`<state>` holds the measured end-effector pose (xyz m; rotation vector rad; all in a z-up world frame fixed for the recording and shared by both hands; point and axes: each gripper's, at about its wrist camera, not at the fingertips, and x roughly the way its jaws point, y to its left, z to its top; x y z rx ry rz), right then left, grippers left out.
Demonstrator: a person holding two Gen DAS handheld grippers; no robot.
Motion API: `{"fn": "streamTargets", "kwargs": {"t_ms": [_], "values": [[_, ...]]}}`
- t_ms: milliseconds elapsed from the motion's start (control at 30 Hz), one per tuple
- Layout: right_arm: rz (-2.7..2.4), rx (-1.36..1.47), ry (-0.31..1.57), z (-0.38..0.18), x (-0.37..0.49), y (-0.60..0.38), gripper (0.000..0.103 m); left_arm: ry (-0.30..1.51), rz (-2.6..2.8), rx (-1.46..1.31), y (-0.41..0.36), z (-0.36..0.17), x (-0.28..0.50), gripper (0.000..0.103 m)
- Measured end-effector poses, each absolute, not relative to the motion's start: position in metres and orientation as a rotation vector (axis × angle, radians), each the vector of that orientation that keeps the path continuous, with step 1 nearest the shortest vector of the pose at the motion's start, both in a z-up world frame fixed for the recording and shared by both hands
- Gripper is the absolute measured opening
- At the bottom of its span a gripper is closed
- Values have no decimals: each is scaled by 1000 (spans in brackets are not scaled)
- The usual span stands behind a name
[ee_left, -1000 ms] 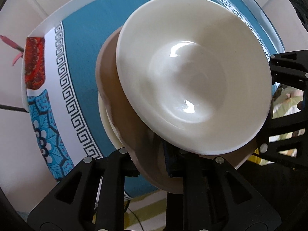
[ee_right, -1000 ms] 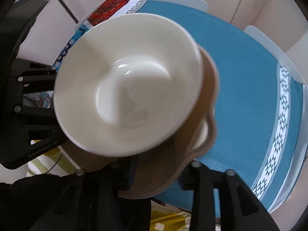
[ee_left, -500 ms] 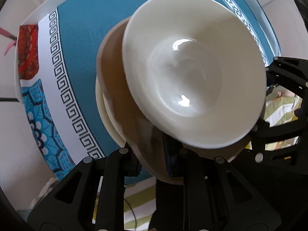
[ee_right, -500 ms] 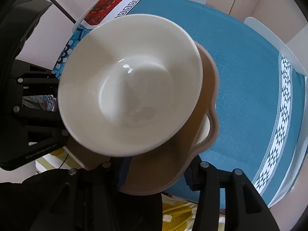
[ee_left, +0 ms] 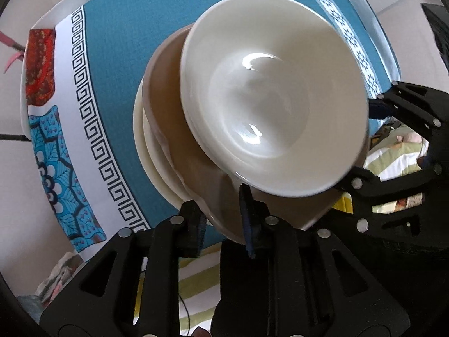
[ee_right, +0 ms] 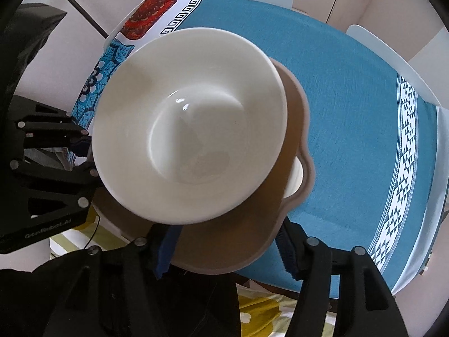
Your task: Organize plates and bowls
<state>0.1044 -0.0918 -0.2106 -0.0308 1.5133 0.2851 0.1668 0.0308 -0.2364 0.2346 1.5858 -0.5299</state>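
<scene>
We had the dishes gathered into one pile near the edge of the worktop, on its blue cloth: a white bowl on top, a brown plate under it, and paler dishes lowest. The bowl sat off-centre, pushed toward one side of the brown plate, and the pile overhung the worktop edge on our side, which we judged was why both tools stayed close while letting go.

The left tool had just been opening; its pads stood a narrow gap apart on either side of the brown plate's rim, and we could not tell whether one pad touched it. The right tool had also just been opening and stood wider, its pads flanking the plate's rim, apparently clear of it.

The bowl hid most of the brown plate. How many pale dishes lay beneath, and whether they were plates or bowls, we could not make out. The fisheye bent the worktop, so we could not tell how much of the pile it carried.
</scene>
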Motion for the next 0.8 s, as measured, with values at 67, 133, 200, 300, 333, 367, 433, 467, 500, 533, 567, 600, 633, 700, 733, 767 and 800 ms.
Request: {"fn": "streamTargets", "kwargs": {"t_ms": [67,133,200,300,333,367,433,467,500,533,567,600,633,700,733,767,800], "values": [[280,-28,1509,-210,104,-92,58,1575,-551,241,34,-231,164,46],[275,-22,1507,-210,102,-93,58,1551,-554,245,27,-227,161,77],[268,-31,1499,-207,101,-93,58,1532,-548,233,30,-220,159,79],[263,-31,1484,-199,98,-96,58,1513,-540,208,34,-210,157,79],[257,-33,1478,-196,96,-98,58,1509,-537,207,35,-206,156,79],[252,-30,1473,-193,94,-100,58,1504,-534,207,37,-203,157,79],[240,-16,1452,-185,90,-104,58,1486,-526,204,41,-194,153,79],[235,-9,1442,-181,87,-107,58,1479,-523,200,42,-190,151,79],[228,-2,1431,-177,85,-109,58,1464,-515,192,36,-186,150,79],[221,9,1417,-171,82,-112,58,1451,-510,185,37,-182,149,79],[214,25,1395,-163,78,-115,58,1433,-503,173,39,-175,146,79],[209,38,1371,-155,75,-119,58,1402,-490,157,40,-166,140,79],[205,51,1346,-147,71,-121,58,1369,-477,146,41,-157,136,79],[192,80,1263,-122,63,-128,58,1275,-444,118,41,-131,129,79],[185,89,1223,-110,59,-131,58,1224,-428,106,43,-120,125,79],[173,97,1166,-93,54,-134,59,1168,-411,94,45,-105,122,79],[159,102,1109,-76,49,-137,59,1083,-385,82,43,-85,116,79]]}}
